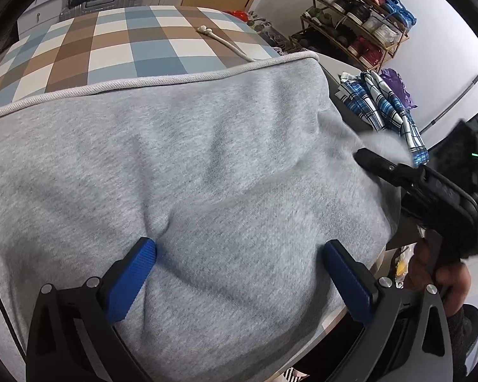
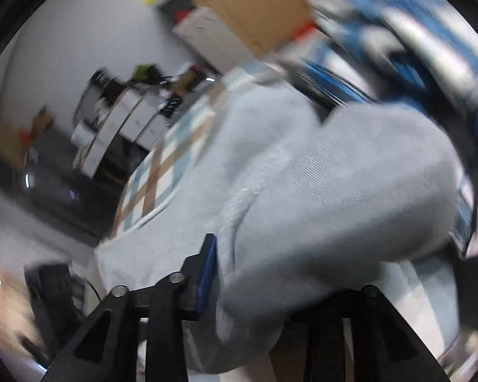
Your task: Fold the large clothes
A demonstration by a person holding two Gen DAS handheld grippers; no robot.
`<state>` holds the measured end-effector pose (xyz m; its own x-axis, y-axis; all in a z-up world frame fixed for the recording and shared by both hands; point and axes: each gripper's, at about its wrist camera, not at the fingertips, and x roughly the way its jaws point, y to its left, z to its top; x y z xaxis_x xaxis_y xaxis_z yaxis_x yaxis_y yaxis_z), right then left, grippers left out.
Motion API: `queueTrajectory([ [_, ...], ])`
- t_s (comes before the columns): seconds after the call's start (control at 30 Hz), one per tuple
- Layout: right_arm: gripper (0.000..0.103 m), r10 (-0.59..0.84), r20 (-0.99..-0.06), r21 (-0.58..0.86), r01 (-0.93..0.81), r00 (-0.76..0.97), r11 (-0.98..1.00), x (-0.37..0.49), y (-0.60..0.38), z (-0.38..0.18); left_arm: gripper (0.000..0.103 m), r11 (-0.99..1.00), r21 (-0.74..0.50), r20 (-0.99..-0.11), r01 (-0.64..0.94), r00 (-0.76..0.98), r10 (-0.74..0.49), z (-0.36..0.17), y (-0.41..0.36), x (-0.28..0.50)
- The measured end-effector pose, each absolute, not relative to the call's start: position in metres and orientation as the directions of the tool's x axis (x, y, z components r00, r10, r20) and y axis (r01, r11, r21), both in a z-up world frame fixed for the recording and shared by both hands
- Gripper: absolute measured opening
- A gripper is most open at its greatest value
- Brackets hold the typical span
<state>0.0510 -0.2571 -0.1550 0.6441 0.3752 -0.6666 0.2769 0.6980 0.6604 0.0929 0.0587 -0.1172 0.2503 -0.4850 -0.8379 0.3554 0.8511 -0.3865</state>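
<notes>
Left wrist view shows the left gripper (image 1: 239, 273) spread wide, its blue pads pressing the soft grey fleece garment (image 1: 191, 165) onto the checked cloth (image 1: 111, 38) ahead, seemingly anchoring it while the right gripper (image 1: 371, 156), off to its right, pinches a fold of fleece.

We see soft, even indoor light in the left wrist view, with no hard glare; shallow shadows sit in the creases of the grey sweatshirt (image 1: 191, 165), which is sharp at centre. The shoe rack (image 1: 360, 19) bends with the fisheye, and black vignette fills the corners. The right wrist view is smeared throughout by motion blur: the plaid garment (image 2: 414, 63) streaks, and bright highlights flare at the lower left edge.
</notes>
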Motion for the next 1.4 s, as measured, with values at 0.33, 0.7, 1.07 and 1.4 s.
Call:
queueTrajectory([
  [0.33,0.073,0.316,-0.711,0.635,0.381,0.628,0.672,0.057,-0.272,-0.172,0.101,0.85,-0.399,-0.834,0.345,0.249,-0.493,-0.115,0.063,0.094],
  [0.7,0.02,0.2,-0.583,0.444,0.103,0.787,0.89,0.046,-0.226,-0.093,0.101,0.871,-0.37,-0.852,0.323,0.256,-0.457,-0.119,0.053,0.094],
  [1.07,0.019,0.163,-0.561,0.204,-0.055,0.812,0.977,0.061,-0.198,-0.029,0.101,0.74,-0.561,-0.742,0.37,0.171,-0.648,-0.121,0.018,0.116],
  [1.4,0.019,0.049,-0.583,-0.02,-0.074,0.811,0.997,0.071,-0.165,0.007,0.099,0.741,-0.491,-0.728,0.458,0.251,-0.638,-0.066,0.097,0.103],
])
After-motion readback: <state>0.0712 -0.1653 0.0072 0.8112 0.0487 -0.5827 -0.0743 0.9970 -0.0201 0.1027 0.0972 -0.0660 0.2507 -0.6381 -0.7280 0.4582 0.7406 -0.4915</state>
